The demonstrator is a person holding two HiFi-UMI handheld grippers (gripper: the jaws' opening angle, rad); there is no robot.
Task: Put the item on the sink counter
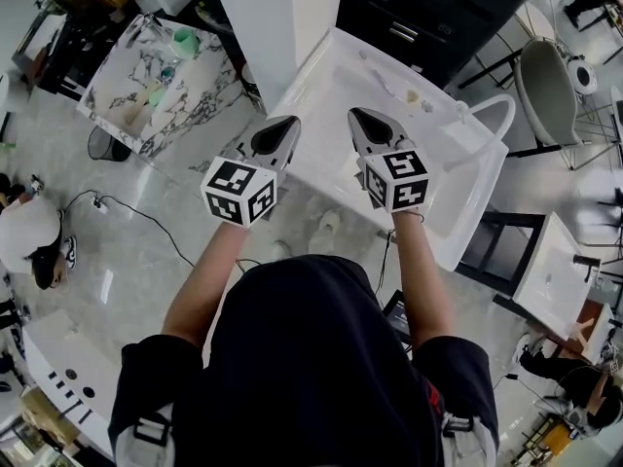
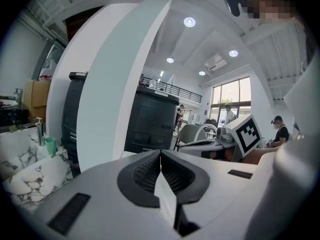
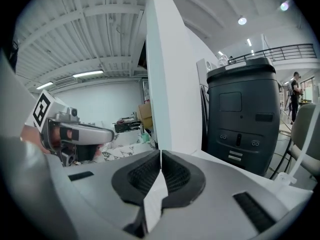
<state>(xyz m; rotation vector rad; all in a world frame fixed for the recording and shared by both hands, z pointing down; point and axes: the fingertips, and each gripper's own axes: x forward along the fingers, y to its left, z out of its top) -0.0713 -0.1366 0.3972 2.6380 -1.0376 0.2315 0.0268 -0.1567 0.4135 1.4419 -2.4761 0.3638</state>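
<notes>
The white sink counter (image 1: 336, 76) lies below and ahead of both grippers in the head view. A thin purple item (image 1: 382, 83) and a small beige item (image 1: 413, 95) rest on it near the far side. My left gripper (image 1: 285, 125) hovers over the counter's left edge, jaws pressed together with nothing between them (image 2: 160, 154). My right gripper (image 1: 358, 117) hangs beside it over the counter, also shut and empty (image 3: 160, 154). Each gripper shows in the other's view: the right gripper's marker cube (image 2: 246, 133) and the left gripper's body (image 3: 75, 134).
A white pillar (image 1: 277, 17) and a black cabinet (image 1: 428, 8) stand behind the counter. A marble counter (image 1: 127, 95) with a green cup (image 1: 185, 42) is at the left. A grey chair (image 1: 545, 86) and another sink (image 1: 550, 270) are at the right. A person in a white cap (image 1: 29, 236) sits at left.
</notes>
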